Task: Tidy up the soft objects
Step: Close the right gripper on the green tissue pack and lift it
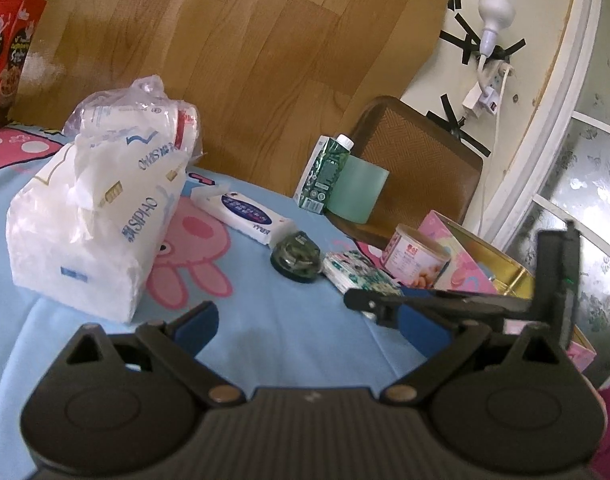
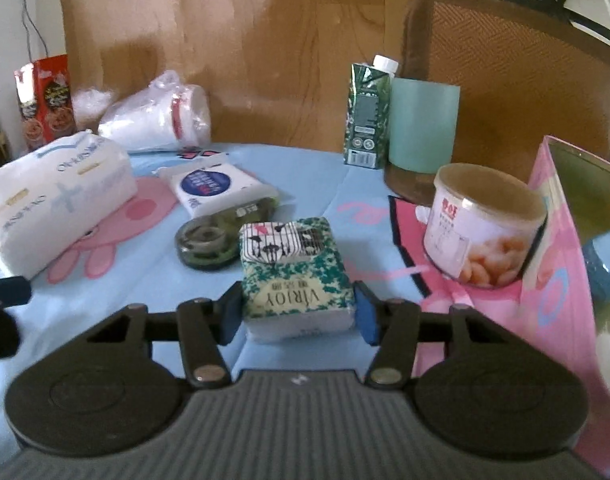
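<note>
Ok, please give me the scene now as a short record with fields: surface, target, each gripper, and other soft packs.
surface: blue cartoon cloth
target: green tissue pack, lying flat
right gripper: jaws either side of the pack, contact unclear
left gripper: open, empty
other soft packs: large tissue pack, small wipes pack

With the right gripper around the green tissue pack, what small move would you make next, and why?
Probably close the right gripper a little further: the green tissue pack sits between its blue pads, which flank its sides without visibly squeezing it, and it rests on the blue cloth.
</note>
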`<state>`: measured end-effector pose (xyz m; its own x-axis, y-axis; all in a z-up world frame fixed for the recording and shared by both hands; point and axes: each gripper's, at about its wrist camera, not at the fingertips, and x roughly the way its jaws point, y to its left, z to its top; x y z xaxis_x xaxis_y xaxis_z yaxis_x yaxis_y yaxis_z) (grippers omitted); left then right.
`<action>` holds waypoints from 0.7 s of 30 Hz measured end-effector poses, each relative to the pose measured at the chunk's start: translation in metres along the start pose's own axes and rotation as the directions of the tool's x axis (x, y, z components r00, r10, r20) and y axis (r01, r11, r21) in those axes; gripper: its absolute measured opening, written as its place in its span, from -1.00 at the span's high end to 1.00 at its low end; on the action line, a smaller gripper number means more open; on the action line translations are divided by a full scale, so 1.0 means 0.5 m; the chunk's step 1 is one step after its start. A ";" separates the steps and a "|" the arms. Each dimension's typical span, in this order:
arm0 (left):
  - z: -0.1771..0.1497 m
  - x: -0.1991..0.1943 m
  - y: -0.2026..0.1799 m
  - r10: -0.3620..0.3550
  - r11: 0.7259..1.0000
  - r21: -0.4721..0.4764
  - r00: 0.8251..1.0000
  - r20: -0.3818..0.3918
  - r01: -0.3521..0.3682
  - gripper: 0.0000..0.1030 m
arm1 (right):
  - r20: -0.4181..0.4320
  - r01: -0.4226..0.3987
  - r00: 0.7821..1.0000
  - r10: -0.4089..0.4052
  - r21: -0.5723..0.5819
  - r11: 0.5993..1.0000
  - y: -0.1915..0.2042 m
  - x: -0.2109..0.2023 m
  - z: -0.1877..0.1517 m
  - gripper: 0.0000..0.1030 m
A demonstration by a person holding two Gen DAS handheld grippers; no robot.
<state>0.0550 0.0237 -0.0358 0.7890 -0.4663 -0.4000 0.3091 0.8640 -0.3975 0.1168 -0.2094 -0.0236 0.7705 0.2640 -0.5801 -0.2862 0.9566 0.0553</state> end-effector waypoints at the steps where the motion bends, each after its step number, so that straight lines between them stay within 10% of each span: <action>1: 0.000 0.001 0.001 0.000 1.000 -0.003 1.000 -0.002 0.000 -0.94 | 0.001 -0.013 1.000 0.013 -0.001 1.000 0.002 -0.011 -0.007 -0.12; 21: -0.005 0.014 -0.006 0.047 0.999 0.015 0.998 -0.052 -0.046 -0.94 | 0.029 -0.202 0.977 0.212 -0.203 0.958 0.082 -0.197 -0.161 -0.33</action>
<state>0.0586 0.0174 -0.0395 0.7740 -0.4347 -0.4603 0.2803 0.8872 -0.3665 -0.0169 -0.2060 -0.0296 0.7086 0.4644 -0.5313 -0.5455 0.8381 0.0051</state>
